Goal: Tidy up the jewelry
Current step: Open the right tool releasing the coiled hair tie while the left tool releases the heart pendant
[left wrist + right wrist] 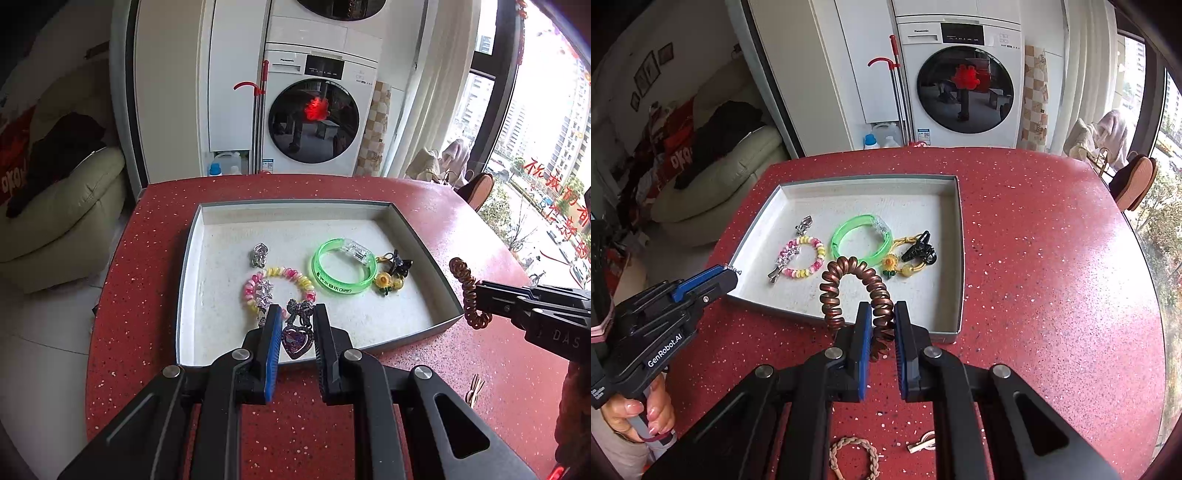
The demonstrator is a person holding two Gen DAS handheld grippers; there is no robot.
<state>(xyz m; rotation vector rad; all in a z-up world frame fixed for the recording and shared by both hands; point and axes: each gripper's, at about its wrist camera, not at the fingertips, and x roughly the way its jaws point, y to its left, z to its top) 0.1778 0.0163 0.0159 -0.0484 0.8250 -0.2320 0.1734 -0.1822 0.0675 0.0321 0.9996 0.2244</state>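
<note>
Holding: left gripper (295, 325) clamps heart pendant (294, 338); right gripper (882, 325) clamps coiled hair tie (849, 291).
Tray (955, 258): ahead and below both.
Nearer: left, over the rim.

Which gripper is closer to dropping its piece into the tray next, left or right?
Left, probably. The left gripper holds the heart pendant already above the tray floor, while the right gripper holds the brown coil band at the near rim.

A red speckled counter (155, 229) fronts a white washing machine (317, 110) in white cabinetry; a cream sofa (66, 206) sits left, daylight windows (535, 147) right.
</note>
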